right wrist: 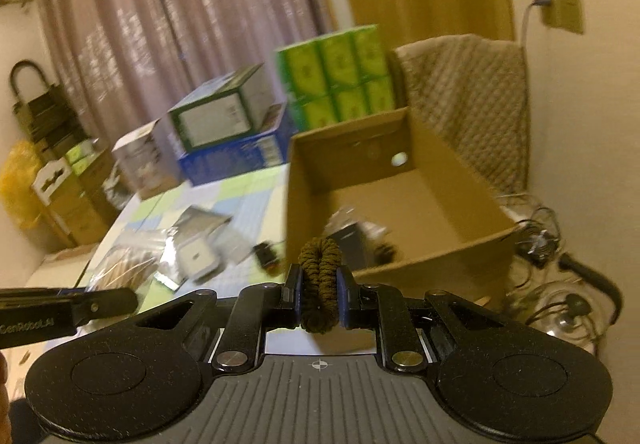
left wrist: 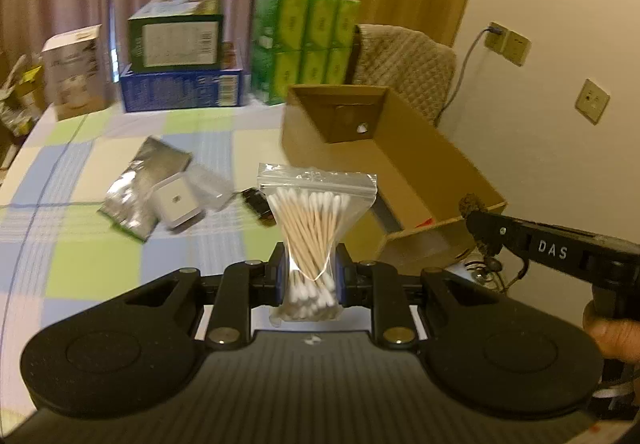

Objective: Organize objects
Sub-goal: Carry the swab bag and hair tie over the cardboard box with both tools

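Note:
My left gripper [left wrist: 310, 278] is shut on a clear zip bag of cotton swabs [left wrist: 314, 228], held upright above the checked tablecloth [left wrist: 80, 264]. My right gripper [right wrist: 319, 294] is shut on a dark olive braided hair tie [right wrist: 320, 276]; from the left wrist it shows at the right [left wrist: 474, 222], over the near corner of the open cardboard box [left wrist: 440, 172]. The box [right wrist: 452, 204] holds a dark item and something blurred [right wrist: 352, 232]. On the cloth lie a silver foil pouch [left wrist: 140, 188], a white square case [left wrist: 176, 202] and a small black object [left wrist: 260, 204].
Stacked cartons stand at the table's back: a blue box [left wrist: 182, 90], a green box [left wrist: 176, 36] on it, green tissue packs [left wrist: 304, 44] and a white box [left wrist: 74, 72]. A quilted chair back [left wrist: 404, 64] is behind the cardboard box. Cables [right wrist: 560, 284] lie on the right.

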{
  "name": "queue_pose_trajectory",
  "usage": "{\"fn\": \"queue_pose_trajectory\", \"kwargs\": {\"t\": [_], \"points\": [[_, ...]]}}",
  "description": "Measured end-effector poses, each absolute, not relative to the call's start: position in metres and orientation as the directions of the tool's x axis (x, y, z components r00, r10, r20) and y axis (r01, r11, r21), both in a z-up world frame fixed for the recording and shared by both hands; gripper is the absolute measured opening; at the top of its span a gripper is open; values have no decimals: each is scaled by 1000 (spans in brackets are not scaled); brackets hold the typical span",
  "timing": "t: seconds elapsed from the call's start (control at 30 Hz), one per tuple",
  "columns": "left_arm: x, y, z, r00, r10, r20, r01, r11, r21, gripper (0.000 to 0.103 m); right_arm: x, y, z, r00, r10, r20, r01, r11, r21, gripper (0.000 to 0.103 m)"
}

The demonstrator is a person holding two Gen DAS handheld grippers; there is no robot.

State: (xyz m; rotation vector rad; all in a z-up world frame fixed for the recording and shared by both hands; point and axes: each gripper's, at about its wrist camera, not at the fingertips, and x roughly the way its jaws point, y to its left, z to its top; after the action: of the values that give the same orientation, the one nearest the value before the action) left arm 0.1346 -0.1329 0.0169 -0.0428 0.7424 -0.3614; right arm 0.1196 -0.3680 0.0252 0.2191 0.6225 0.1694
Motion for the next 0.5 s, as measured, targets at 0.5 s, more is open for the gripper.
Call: {"fn": "queue_pose_trajectory", "kwargs": {"t": [0.5], "points": [[181, -206, 21, 638, -421, -645, 398, 897, -193, 19, 159, -417, 44, 826, 153, -543, -32, 973, 227, 14]]}}
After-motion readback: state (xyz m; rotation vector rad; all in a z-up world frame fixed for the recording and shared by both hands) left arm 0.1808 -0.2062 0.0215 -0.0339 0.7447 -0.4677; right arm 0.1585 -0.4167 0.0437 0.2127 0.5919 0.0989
